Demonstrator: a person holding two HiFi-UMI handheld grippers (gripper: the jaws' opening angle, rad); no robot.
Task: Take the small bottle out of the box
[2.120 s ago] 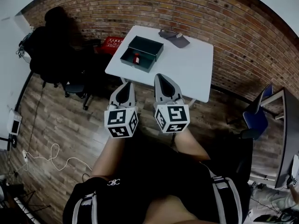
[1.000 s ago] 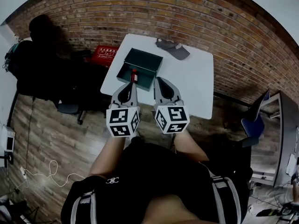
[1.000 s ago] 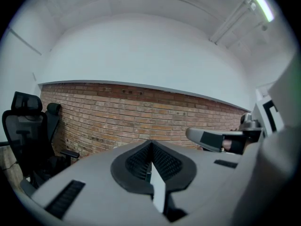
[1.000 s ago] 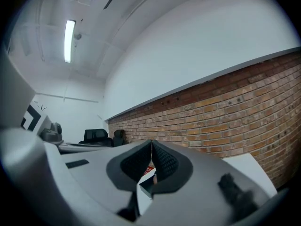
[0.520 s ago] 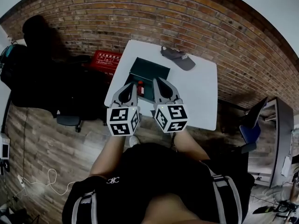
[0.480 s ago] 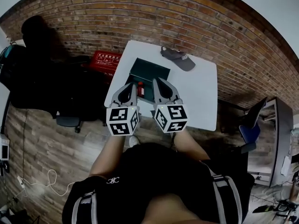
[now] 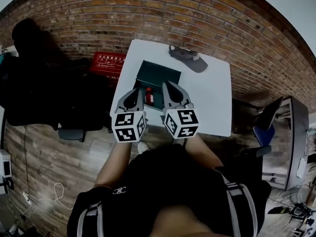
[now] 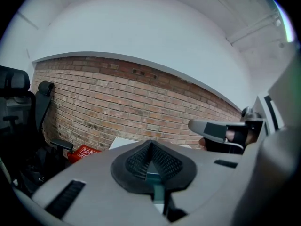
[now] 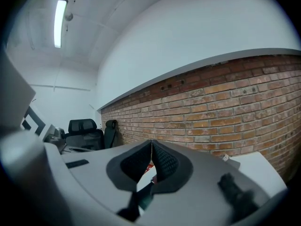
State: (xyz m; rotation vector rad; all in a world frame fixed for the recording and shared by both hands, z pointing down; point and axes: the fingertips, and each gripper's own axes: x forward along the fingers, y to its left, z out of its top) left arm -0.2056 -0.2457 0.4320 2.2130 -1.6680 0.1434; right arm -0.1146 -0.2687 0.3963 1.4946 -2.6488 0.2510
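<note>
An open dark green box (image 7: 159,75) sits on the white table (image 7: 207,98). Inside it stands a small bottle (image 7: 148,96) with a red cap. In the head view my left gripper (image 7: 137,90) hovers over the table's near edge, just left of the bottle. My right gripper (image 7: 166,84) hangs just right of the bottle, over the box. Both are above the box and touch nothing. In the left gripper view the left gripper (image 8: 150,143) has its pads together and holds nothing. The right gripper view shows the right gripper (image 9: 151,141) likewise shut and empty.
A dark cap (image 7: 188,58) lies at the table's far side near the brick wall (image 7: 148,9). A red crate (image 7: 107,63) stands on the floor left of the table, beside black office chairs (image 7: 39,88). A blue chair (image 7: 264,127) is to the right.
The table and box have come closer beneath the grippers. Both grippers now reach over the table's near edge on either side of the bottle. Their jaws stay shut.
</note>
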